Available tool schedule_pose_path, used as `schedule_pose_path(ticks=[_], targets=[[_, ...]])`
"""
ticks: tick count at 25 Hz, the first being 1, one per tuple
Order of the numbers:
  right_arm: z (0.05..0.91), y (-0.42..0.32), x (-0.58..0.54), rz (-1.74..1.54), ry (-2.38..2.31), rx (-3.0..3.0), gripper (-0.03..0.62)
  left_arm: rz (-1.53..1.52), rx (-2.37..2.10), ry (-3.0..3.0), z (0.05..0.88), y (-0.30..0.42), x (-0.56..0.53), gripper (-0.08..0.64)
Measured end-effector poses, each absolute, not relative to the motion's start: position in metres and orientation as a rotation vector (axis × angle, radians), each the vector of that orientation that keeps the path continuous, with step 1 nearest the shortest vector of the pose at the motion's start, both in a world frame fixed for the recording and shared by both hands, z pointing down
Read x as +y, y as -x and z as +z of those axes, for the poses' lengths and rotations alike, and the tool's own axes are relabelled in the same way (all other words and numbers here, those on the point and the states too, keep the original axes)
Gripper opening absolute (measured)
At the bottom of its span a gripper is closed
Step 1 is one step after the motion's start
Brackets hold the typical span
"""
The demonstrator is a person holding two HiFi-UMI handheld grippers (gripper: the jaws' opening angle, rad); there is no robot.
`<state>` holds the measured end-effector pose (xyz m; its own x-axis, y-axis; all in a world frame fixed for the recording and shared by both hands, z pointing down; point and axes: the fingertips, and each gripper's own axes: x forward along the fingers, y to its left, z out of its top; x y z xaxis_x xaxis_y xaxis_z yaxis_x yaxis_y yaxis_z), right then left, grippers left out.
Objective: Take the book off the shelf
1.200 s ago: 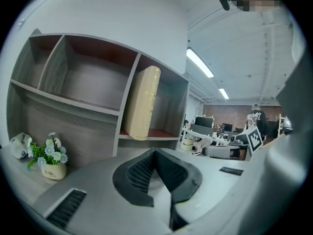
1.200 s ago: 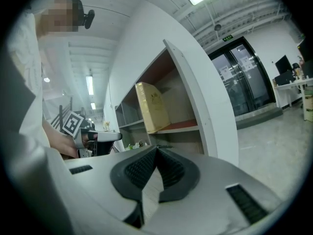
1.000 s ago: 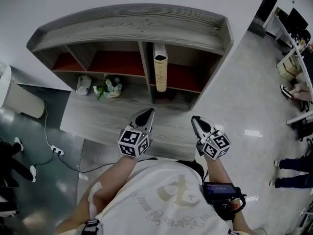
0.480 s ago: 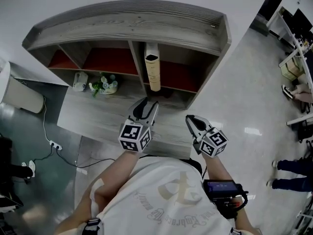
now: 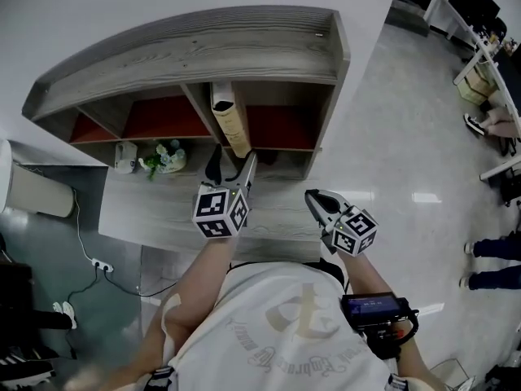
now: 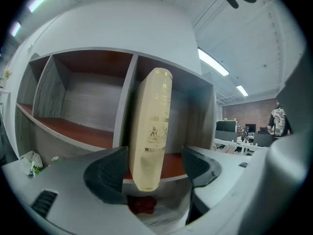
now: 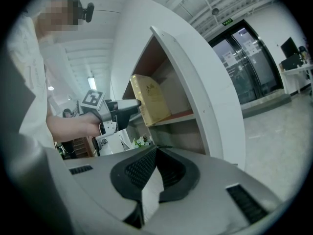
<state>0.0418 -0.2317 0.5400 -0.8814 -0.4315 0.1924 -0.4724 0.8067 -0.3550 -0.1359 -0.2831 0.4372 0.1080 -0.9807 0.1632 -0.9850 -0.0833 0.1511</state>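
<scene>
Shelf (image 5: 203, 51) grey wood, glossy floor (image 5: 391, 137) | book (image 6: 149, 131) cream, gilt crest, txt illegible | L gripper (image 5: 231, 163) agape round book | R gripper (image 5: 319, 204) clenched, empty

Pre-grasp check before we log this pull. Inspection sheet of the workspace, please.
Surface: grey wood ledge in front of the shelf.
Job's things: cream book standing in the shelf beside a divider, spine out.
Clutter: small plant and a white object on the ledge, left; a red thing below the book.
Grippers: left gripper open, jaws either side of the book's spine, not clamped; right gripper shut, empty, over the ledge's right end.
Cables: cable with power strip on the floor, left.
Surroundings: desks and people's legs at the right.
</scene>
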Motion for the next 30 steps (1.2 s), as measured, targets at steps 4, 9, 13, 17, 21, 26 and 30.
schedule_pose_path(ticks=[4,9,13,17,21,26,30], targets=[[0.542,-0.047,-0.235,0.621,-0.759,-2.884,0.004,0.025,-2.000,-2.154,0.428,0.139,-0.301,0.350],[0.544,-0.048,-0.238,0.640,-0.778,-2.883,0.003,0.050,-2.014,-2.150,0.428,0.140,-0.317,0.350],[0.547,-0.053,-0.240,0.655,-0.808,-2.883,0.005,0.102,-2.032,-2.159,0.427,0.136,-0.329,0.350],[0.551,-0.057,-0.244,0.665,-0.839,-2.884,0.003,0.145,-2.050,-2.135,0.430,0.139,-0.342,0.350],[0.553,-0.058,-0.251,0.666,-0.852,-2.887,0.003,0.173,-2.093,-2.095,0.428,0.146,-0.353,0.324],[0.551,-0.065,-0.252,0.683,-0.866,-2.879,0.003,0.199,-2.126,-2.062,0.429,0.144,-0.353,0.296],[0.553,-0.063,-0.256,0.685,-0.853,-2.879,0.005,0.202,-2.124,-2.058,0.431,0.144,-0.354,0.284]])
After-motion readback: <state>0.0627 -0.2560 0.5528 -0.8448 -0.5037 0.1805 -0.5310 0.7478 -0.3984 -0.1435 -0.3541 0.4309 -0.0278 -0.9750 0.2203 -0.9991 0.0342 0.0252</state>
